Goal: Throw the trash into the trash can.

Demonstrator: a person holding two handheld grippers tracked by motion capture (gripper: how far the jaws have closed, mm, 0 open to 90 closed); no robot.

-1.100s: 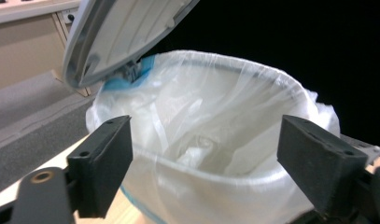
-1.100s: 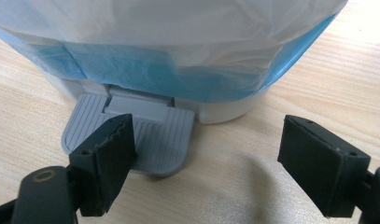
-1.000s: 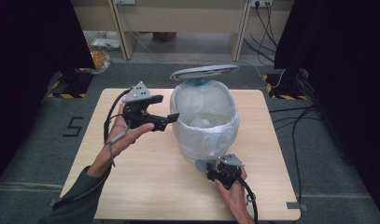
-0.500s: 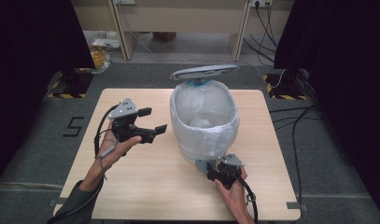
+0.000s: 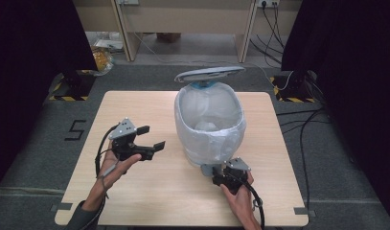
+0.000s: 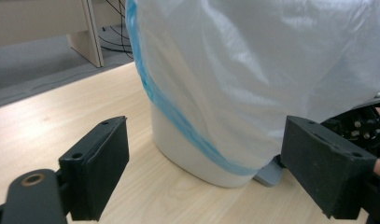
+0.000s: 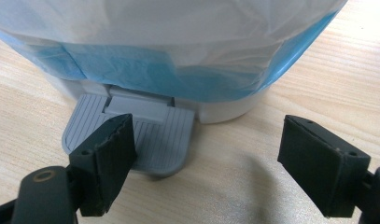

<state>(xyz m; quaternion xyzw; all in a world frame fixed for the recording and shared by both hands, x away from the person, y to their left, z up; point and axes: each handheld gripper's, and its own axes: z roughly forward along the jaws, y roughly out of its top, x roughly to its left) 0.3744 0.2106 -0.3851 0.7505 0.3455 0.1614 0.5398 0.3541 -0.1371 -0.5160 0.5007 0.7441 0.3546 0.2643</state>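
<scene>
Bin [image 5: 209, 125] between grippers, pedal [image 7: 131, 135] under right gripper [image 7: 222, 170]

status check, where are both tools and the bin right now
Left tool open, clear of the pedal bin. Right tool open, one jaw pressing the grey pedal. Lid up, bag liner fitted. Nothing in the way.

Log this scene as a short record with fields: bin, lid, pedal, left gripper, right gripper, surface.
bin: white pedal bin lined with a pale bag, upright on the table
lid: grey lid raised open
pedal: grey ribbed pedal at the bin's base, with one jaw of the right gripper over it
left gripper: left gripper open, held apart from the bin
right gripper: right gripper open, at the pedal
surface: light wooden table
</scene>
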